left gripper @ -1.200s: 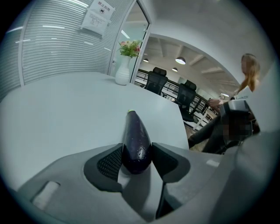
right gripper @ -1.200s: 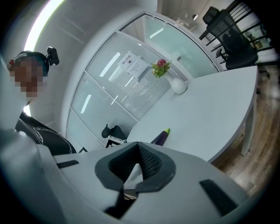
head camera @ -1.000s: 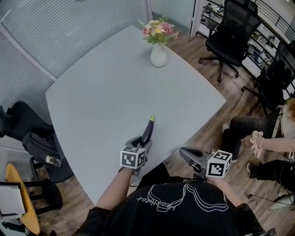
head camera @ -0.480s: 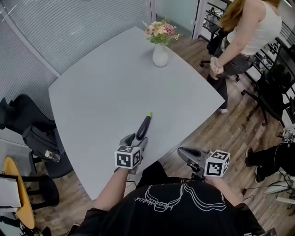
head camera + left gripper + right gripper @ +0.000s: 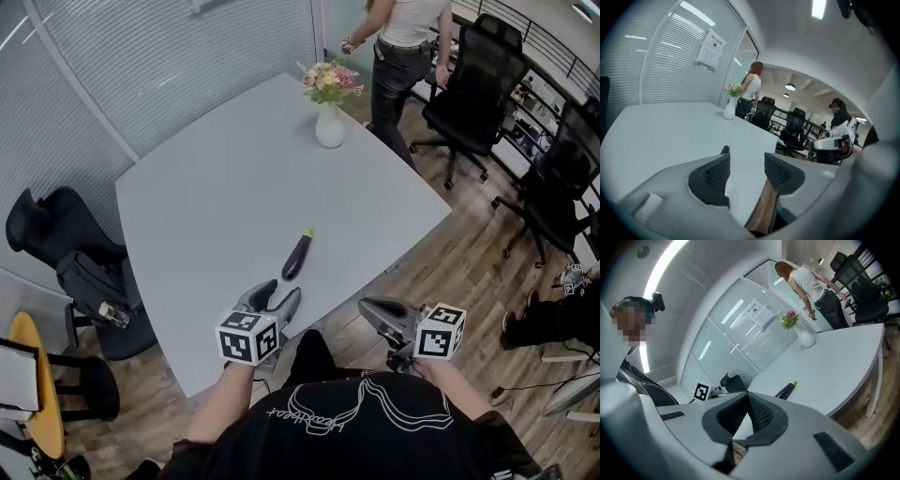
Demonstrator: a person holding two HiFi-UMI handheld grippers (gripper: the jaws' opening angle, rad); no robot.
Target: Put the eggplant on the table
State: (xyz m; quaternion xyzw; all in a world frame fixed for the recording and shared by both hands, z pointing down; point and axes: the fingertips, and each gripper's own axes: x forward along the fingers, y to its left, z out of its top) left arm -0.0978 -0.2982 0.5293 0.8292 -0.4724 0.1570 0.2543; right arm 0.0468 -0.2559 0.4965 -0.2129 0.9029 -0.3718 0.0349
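The dark purple eggplant (image 5: 296, 256) with a green stem lies on the pale grey table (image 5: 225, 178), near its front edge. My left gripper (image 5: 279, 293) hovers just short of it, toward me, open with nothing between its fingers. In the left gripper view only the eggplant's tip (image 5: 724, 150) peeks past the left pad, and the left gripper (image 5: 746, 164) shows bare table between its pads. My right gripper (image 5: 368, 307) hangs off the table's front right edge, shut and empty. From the right gripper view the eggplant (image 5: 786, 390) shows beyond the right gripper (image 5: 748, 398).
A white vase of flowers (image 5: 329, 125) stands at the table's far corner, with a person (image 5: 405, 56) standing beside it. Black office chairs (image 5: 473, 70) are at the right, a black chair with a bag (image 5: 70, 267) at the left, and a yellow chair (image 5: 28, 384) at the lower left.
My left gripper let go of the eggplant, drew back toward me and rose; the eggplant stays on the table. A person walked from the right to the vase corner.
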